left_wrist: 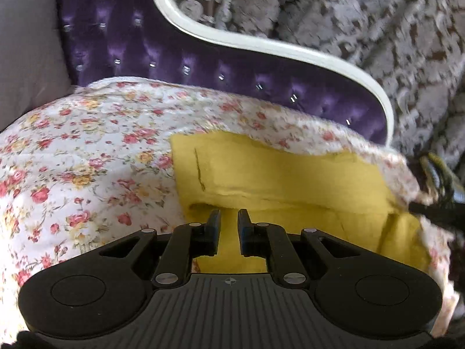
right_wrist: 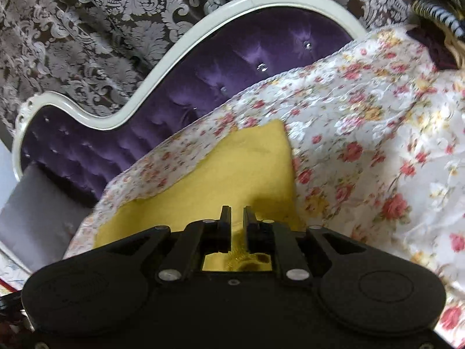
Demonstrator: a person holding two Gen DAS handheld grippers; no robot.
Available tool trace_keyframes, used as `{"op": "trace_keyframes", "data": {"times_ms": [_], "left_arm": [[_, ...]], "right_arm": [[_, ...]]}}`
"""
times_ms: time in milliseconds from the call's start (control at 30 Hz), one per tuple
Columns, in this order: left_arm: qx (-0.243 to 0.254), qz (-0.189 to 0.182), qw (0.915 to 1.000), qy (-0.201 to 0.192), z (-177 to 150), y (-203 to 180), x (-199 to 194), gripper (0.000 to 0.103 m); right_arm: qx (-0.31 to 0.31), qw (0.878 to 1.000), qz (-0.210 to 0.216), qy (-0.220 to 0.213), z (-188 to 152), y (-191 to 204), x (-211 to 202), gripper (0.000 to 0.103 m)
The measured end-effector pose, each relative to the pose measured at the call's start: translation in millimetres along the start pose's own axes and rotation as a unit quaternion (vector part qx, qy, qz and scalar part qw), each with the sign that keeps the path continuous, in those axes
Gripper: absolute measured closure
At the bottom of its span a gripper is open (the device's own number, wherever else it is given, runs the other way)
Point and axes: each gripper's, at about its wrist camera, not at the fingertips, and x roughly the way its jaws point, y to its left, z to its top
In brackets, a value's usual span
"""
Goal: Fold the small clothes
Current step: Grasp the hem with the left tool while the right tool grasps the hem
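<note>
While both the left gripper (left_wrist: 229, 216) and right gripper (right_wrist: 237, 213) hover slightly parted and empty-jawed over it, the yellow garment (left_wrist: 279, 174) lies folded at the floral bedspread's (left_wrist: 87, 151) edge nearest the purple headboard (left_wrist: 145, 43), apparently just released.

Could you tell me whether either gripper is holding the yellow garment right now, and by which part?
Neither appears to hold it. The left gripper and right gripper hover over the yellow garment, jaws slightly apart with no cloth pinched between them.
</note>
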Motion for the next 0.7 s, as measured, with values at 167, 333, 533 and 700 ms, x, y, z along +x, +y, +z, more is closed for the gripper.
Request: {"op": "trace_keyframes", "data": {"times_ms": [167, 333, 533, 700], "left_arm": [[0.062, -0.041, 0.9961, 0.047, -18, -23, -6, 0.059], [0.117, -0.067, 0.9886, 0.067, -38, -56, -13, 0.049], [0.168, -0.021, 0.9815, 0.089, -51, -79, 12, 0.052], [0.148, 0.016, 0.9874, 0.053, -54, -65, 16, 0.096]], "right_arm": [[-0.004, 1.000, -0.020, -0.017, -6, -3, -19, 0.081], [-0.016, 0.999, -0.029, -0.020, -15, -2, -38, 0.081], [-0.040, 0.999, -0.031, -0.021, -25, 7, -51, 0.074], [-0.094, 0.995, -0.036, -0.019, -23, 15, -57, 0.055]]}}
